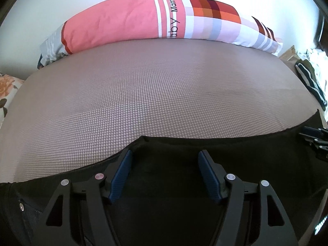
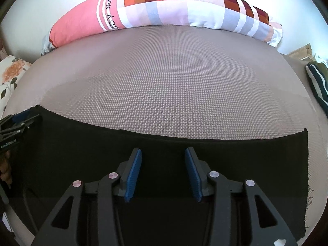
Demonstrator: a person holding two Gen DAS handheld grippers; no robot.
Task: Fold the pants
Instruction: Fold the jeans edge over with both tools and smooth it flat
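Observation:
Black pants (image 1: 184, 153) lie flat across the near part of a grey-pink textured bed. In the left wrist view a metal button (image 1: 21, 206) shows at the waist end, lower left. My left gripper (image 1: 165, 155) is open just above the pants' far edge, holding nothing. In the right wrist view the pants (image 2: 235, 153) end in a frayed hem (image 2: 306, 176) at the right. My right gripper (image 2: 163, 153) is open over the pants, holding nothing. Each gripper shows at the edge of the other's view: the right one (image 1: 313, 141), the left one (image 2: 16, 125).
A long pink and checked pillow (image 1: 155, 20) lies along the bed's far edge by the white wall; it also shows in the right wrist view (image 2: 164, 8). A floral cloth (image 2: 10, 75) lies left. Dark striped clothing (image 1: 309, 80) sits at the right side of the bed (image 1: 164, 86).

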